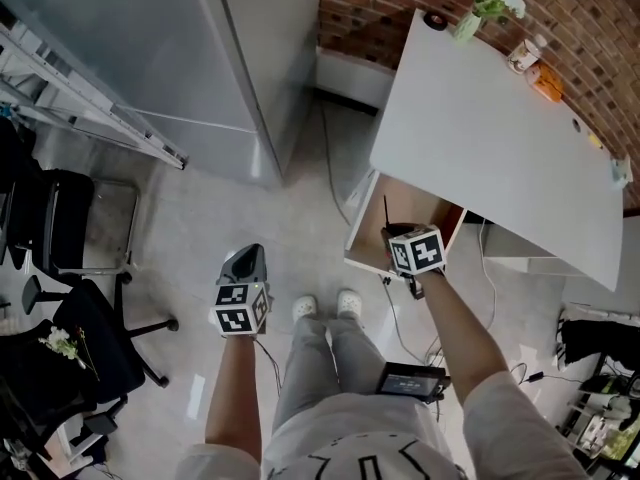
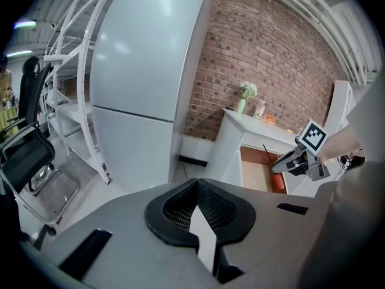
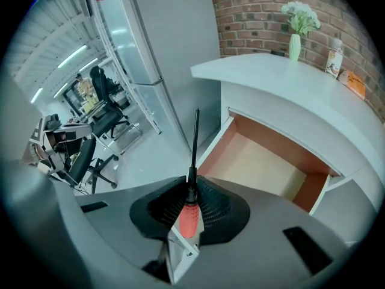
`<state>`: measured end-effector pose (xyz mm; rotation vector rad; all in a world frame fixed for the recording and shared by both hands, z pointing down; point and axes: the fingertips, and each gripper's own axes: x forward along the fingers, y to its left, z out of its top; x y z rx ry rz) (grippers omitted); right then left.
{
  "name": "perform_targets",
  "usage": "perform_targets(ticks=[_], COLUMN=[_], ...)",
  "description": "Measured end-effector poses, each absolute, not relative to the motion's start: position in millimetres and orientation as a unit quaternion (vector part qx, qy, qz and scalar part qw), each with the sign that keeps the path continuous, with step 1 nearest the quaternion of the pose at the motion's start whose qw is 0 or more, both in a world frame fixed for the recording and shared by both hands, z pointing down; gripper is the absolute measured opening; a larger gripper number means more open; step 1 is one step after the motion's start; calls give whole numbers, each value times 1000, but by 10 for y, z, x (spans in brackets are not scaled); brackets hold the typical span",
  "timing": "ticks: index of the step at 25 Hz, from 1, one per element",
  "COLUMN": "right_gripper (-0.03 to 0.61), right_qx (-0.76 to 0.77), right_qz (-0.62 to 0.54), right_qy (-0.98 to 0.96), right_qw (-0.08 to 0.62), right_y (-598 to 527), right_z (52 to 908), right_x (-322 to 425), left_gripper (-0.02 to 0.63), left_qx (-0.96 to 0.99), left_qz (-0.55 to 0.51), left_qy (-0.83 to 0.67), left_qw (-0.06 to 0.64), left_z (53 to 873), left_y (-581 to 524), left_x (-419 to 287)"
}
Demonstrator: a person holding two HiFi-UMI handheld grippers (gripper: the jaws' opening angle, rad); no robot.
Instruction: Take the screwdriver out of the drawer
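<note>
The right gripper (image 3: 191, 192) has its jaws clamped on the orange handle of the screwdriver (image 3: 189, 214), whose black shaft sticks out beyond them. The tool is held in the air above the open wooden drawer (image 3: 264, 164), which sits under the white counter (image 3: 271, 71). The left gripper (image 2: 195, 188) hovers over the floor (image 1: 300, 238), jaws together with nothing between them.
</note>
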<state>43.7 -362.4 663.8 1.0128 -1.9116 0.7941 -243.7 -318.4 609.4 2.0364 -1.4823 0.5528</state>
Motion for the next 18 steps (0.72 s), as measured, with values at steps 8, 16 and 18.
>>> perform_targets(ticks=[8, 16, 18], right_gripper=[60, 60, 60], right_qx=[386, 388, 386], right_qz=[285, 252, 243], right_qy=[-796, -820, -828], right_qw=[370, 338, 325], right_y=[-3554, -3505, -3500], right_z=[5940, 5301, 5122], right_x=[341, 305, 285], left_gripper=[12, 12, 12], left_qx=[779, 789, 790], left_qz=[191, 165, 155], left_qy=[-545, -555, -561], left_qw=[243, 204, 193], left_z=[5540, 4953, 4785], left_y=[-3131, -3148, -3181], left_x=[-2327, -2309, -2316])
